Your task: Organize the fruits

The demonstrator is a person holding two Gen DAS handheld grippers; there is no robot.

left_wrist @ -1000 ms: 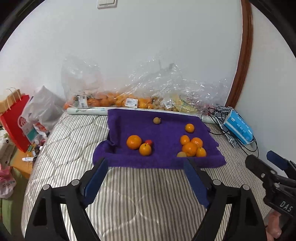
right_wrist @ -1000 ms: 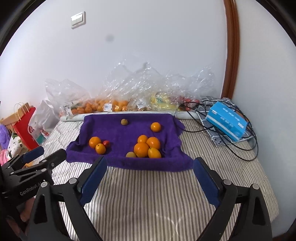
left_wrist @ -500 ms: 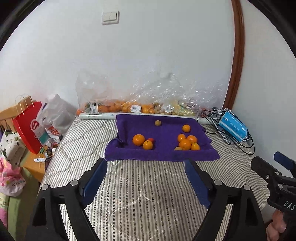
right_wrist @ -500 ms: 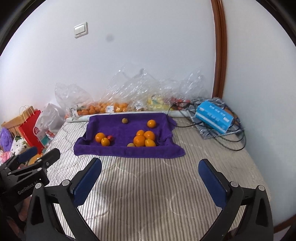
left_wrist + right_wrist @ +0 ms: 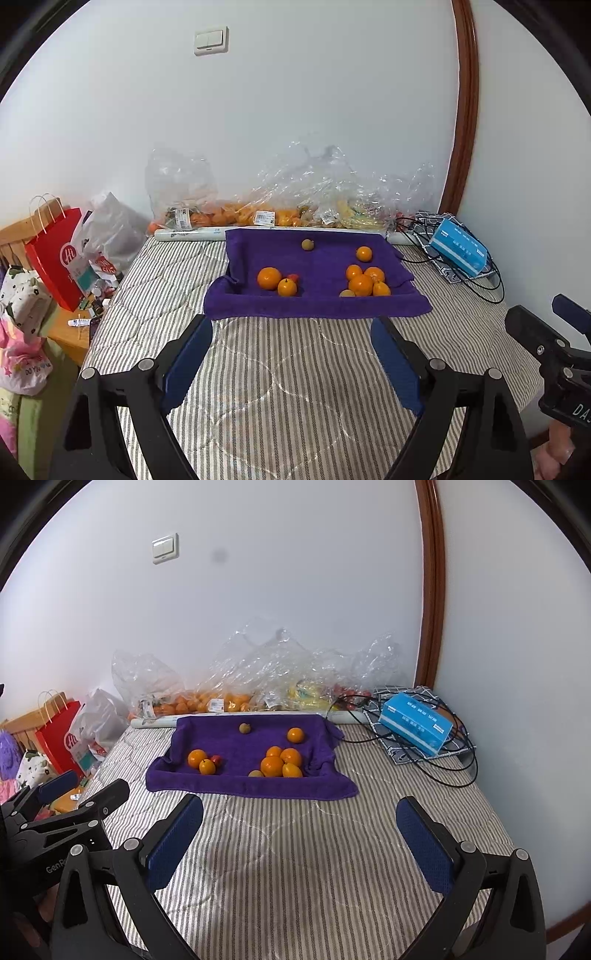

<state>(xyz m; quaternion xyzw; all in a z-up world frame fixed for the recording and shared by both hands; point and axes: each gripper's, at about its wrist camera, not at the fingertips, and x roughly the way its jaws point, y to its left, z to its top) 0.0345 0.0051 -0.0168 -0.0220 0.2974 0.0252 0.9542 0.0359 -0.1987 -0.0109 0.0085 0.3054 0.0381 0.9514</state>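
A purple towel point(image 5: 321, 306) lies on the striped bed point(image 5: 280, 373) and also shows in the right wrist view point(image 5: 251, 786). On its left sit two oranges point(image 5: 269, 278) and a small red fruit point(image 5: 293, 277). On its right is a cluster of several oranges point(image 5: 361, 285) with a pale fruit point(image 5: 346, 293). One orange point(image 5: 364, 254) and a brownish fruit point(image 5: 307, 244) lie apart at the back. My left gripper point(image 5: 291, 354) is open and empty, well short of the towel. My right gripper point(image 5: 299, 830) is open and empty too.
Clear plastic bags of oranges and other fruit point(image 5: 258, 214) line the wall behind the towel. A blue box point(image 5: 458, 251) on black cables sits at the right. A red paper bag point(image 5: 55, 254) and clutter stand left of the bed. Wall and door frame point(image 5: 461, 110) are behind.
Both grippers have drawn back from the towel, so it looks smaller and farther away. Both stay open and empty. The fruits have not moved.
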